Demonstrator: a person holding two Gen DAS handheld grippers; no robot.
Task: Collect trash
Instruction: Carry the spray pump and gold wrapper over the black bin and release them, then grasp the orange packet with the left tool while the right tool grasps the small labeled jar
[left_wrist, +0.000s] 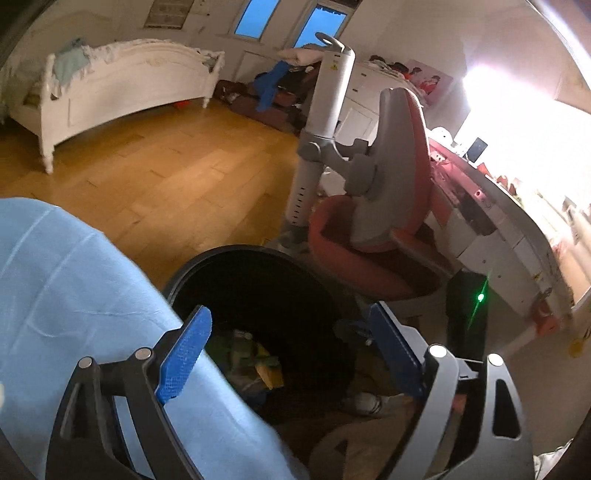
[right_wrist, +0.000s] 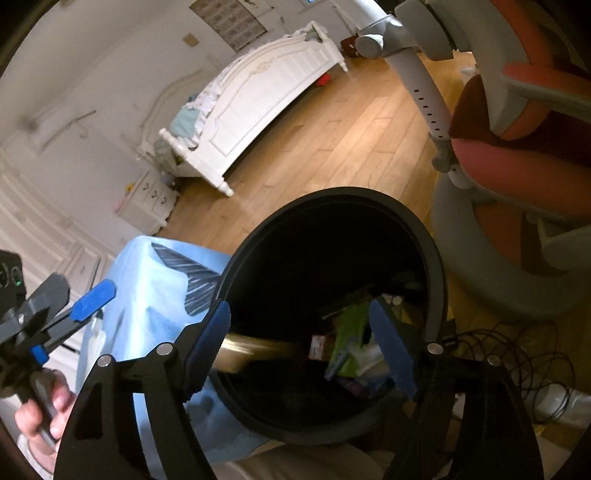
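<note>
A round black trash bin (right_wrist: 439, 258) stands on the wood floor and holds several pieces of trash, among them green packaging (right_wrist: 349, 345) and a gold-coloured object (right_wrist: 255, 350). My right gripper (right_wrist: 303, 343) is open and empty just above the bin's mouth. The bin also shows in the left wrist view (left_wrist: 236, 258) with yellow and green trash (left_wrist: 258, 362) inside. My left gripper (left_wrist: 291, 350) is open and empty above the bin's near side. It also appears at the left edge of the right wrist view (right_wrist: 94, 295), in a hand.
A light blue cloth (left_wrist: 74, 288) covers something left of the bin. A red and grey chair (left_wrist: 384, 206) and a desk (left_wrist: 509, 221) stand to the right. A white bed (left_wrist: 118, 88) stands across the wood floor (left_wrist: 166, 173). Black cables (right_wrist: 524, 354) lie right of the bin.
</note>
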